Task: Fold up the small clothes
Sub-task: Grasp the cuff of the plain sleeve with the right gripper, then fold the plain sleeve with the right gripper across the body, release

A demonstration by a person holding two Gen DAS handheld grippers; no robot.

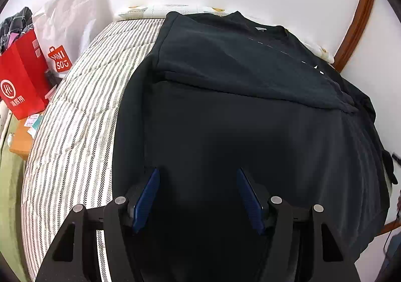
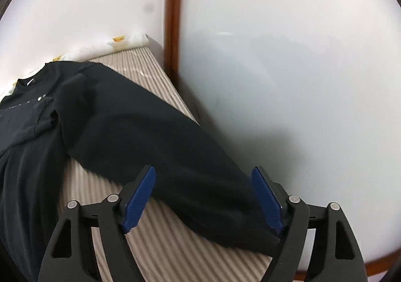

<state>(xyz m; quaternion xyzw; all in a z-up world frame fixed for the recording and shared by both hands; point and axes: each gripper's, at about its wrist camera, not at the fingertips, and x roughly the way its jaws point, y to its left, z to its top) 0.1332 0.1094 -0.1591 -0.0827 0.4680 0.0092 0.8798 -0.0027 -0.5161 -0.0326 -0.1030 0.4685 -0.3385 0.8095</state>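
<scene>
- Blue-padded fingers of the left gripper (image 1: 198, 196) sit closest to the lens, spread apart over the lower body of the black sweatshirt (image 1: 225, 119), pinching nothing as far as I can see.
- Right gripper (image 2: 203, 196) is spread wide too, hanging over the sweatshirt's long sleeve (image 2: 155, 136) with the pads clear of the cloth.
- Sweatshirt lies on the striped bedspread (image 1: 75, 111), collar toward the wall.
- Progress-wise, I'd say it's early to middle: one side panel looks already folded across the chest, but that right-hand sleeve is stretched out flat toward the bed's edge and needs folding in, then the body halved.
- Only the left view catches the red shopping bag (image 1: 22, 76) and white Miniso bag (image 1: 62, 31) beside the bed.
- Only the right view shows the sleeve's cuff end and the brown wooden trim (image 2: 173, 19) in the corner.
</scene>
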